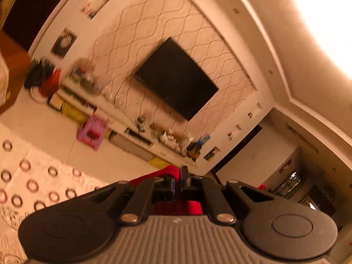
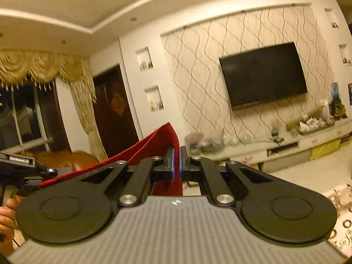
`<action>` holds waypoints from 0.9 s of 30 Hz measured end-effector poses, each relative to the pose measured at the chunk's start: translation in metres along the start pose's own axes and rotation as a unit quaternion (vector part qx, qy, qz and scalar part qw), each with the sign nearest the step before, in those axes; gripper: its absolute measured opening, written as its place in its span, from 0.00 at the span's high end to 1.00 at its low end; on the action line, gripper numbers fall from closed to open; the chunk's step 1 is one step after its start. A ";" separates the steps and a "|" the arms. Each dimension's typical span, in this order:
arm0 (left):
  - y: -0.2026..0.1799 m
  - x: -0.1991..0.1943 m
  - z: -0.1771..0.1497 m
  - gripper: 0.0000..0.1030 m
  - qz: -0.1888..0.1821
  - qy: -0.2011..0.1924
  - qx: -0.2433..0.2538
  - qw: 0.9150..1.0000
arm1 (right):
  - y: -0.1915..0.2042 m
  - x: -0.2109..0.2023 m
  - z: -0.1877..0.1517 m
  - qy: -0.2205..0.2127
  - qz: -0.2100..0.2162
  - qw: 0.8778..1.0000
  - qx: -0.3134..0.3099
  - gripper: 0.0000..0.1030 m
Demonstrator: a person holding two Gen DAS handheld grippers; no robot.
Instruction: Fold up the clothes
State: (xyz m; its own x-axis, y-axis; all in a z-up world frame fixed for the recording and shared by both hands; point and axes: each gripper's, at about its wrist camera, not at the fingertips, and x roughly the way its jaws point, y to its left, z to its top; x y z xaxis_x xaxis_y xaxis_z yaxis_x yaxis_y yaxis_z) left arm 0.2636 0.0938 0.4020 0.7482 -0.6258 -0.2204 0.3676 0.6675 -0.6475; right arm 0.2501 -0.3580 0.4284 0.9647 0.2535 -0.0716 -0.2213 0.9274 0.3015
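- Right gripper: fingers pressed together on a red knit garment, clamped at its ribbed edge between the blue pads.
- Red cloth rises in a peak just above the right gripper's tips, then slopes down to the left as a taut band toward the other tool; a strip also hangs below the fingers.
- Left gripper: fingers likewise squeezed together, pinching the same red garment; red fabric bunched to the left of the tips and visible again beneath them, near the tool body.
- Seen from the right wrist: left gripper's black body at the far left edge, with a hand below it, partly cut off by the frame.
- Garment held in the air between both tools, clear of any surface.
- Beyond, on the far wall: dark television mounted on wavy-patterned wallpaper; low white cabinet under it, crowded with jars and small items too blurred to name.
- Left in the right-wrist view: gold curtains, dark door, brown sofa.
- Left-wrist view strongly tilted: pink plastic stool on the floor; white cloth with ring pattern near left.
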 end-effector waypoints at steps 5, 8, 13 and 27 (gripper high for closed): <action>-0.073 -0.033 0.011 0.96 0.019 -0.006 0.049 0.999 | 0.017 -0.048 0.038 -0.040 0.005 0.999 -0.037 0.94; -0.106 -0.054 0.012 0.96 0.025 -0.005 0.071 0.997 | 0.032 -0.087 0.049 -0.059 0.014 0.997 -0.039 0.94; -0.149 -0.093 0.010 0.96 0.034 -0.003 0.103 0.994 | 0.048 -0.131 0.064 -0.069 0.035 0.995 -0.056 0.94; -0.073 -0.030 0.024 0.96 0.092 0.043 0.070 0.992 | 0.085 -0.073 0.047 0.024 0.007 0.996 -0.083 0.94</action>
State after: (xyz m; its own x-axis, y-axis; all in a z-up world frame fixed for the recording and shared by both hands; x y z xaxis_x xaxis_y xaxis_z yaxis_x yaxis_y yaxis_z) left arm 0.2270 0.0736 0.4731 0.7617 -0.5165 -0.3911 0.3073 0.8195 -0.4837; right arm 0.1678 -0.3102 0.5036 0.9540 0.2767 -0.1153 -0.2599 0.9552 0.1412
